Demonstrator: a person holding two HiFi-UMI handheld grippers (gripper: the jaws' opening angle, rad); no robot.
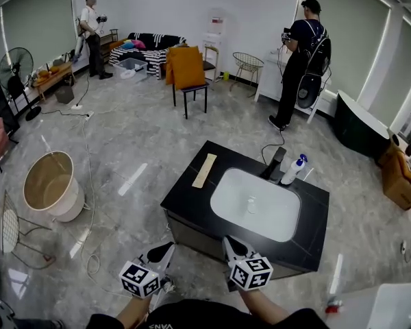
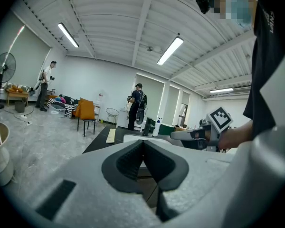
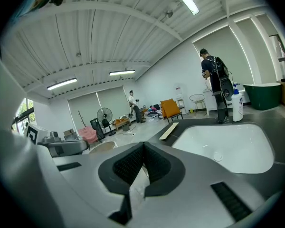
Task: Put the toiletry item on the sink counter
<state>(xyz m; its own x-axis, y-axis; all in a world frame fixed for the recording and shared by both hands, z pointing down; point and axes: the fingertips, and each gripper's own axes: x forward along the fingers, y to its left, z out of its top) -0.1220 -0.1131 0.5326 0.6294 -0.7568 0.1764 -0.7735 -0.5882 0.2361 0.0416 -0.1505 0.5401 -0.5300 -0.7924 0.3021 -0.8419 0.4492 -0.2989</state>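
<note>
A black sink counter (image 1: 188, 194) with a white basin (image 1: 255, 203) stands in front of me. A white bottle with a blue top (image 1: 294, 169) stands upright at the counter's far edge, next to the black faucet (image 1: 274, 164). It also shows in the left gripper view as the bottle (image 2: 157, 127) and in the right gripper view as the bottle (image 3: 236, 105). A flat beige strip (image 1: 205, 170) lies on the counter's left end. My left gripper (image 1: 166, 249) and right gripper (image 1: 228, 241) hover short of the counter's near edge, both shut and holding nothing.
A beige tub (image 1: 49, 184) and a wire rack (image 1: 10, 230) stand on the floor to the left, with a cable (image 1: 89, 177) running past them. An orange chair (image 1: 188, 70) and two standing people are farther back. A dark bathtub (image 1: 359, 125) is at right.
</note>
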